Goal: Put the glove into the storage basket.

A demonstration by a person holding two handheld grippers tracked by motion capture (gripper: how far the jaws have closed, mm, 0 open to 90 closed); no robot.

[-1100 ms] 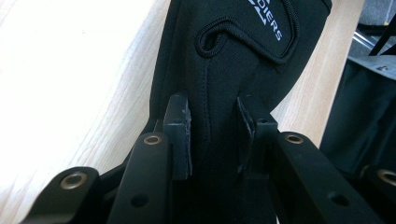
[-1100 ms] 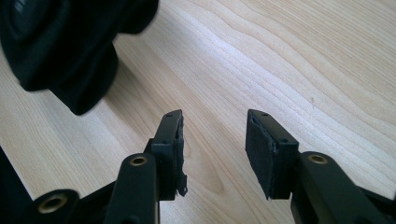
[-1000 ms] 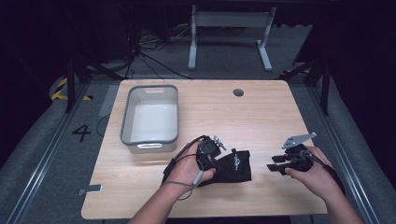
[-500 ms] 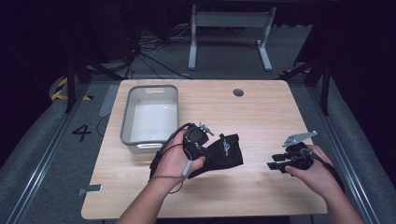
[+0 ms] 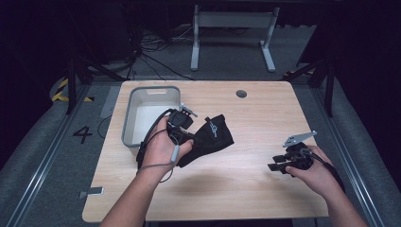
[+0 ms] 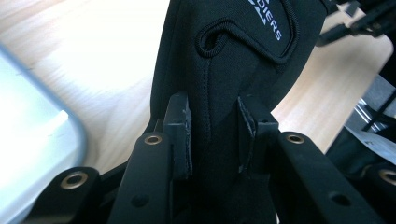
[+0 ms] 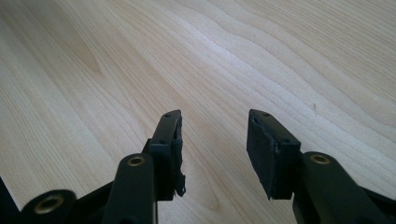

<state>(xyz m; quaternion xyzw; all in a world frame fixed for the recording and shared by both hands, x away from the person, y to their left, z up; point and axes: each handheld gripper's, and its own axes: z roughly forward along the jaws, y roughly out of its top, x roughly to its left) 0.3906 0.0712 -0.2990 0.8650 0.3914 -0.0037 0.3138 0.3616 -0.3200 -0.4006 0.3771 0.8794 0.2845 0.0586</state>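
Observation:
A black fabric pouch with white lettering [image 5: 213, 136] hangs just above the wooden table [image 5: 246, 184], right of the grey bin [image 5: 129, 128]. My left gripper [image 5: 185, 138] is shut on its lower end; in the left gripper view both pads press into the black fabric pouch [image 6: 233, 60] at my left gripper [image 6: 214, 135]. My right gripper [image 5: 276, 166] rests low at the table's right side, held by a hand, apart from the pouch. In the right gripper view my right gripper [image 7: 215, 156] stands open over bare wood with nothing between its fingers.
The grey bin holds nothing that I can see and stands at the table's back left. A dark round hole [image 5: 241, 93] sits near the table's far edge. A metal frame [image 5: 231, 28] stands on the floor beyond. Black cables trail from both grippers.
My left gripper has carried the pouch up and to the left, toward the bin. The right gripper has stayed almost still.

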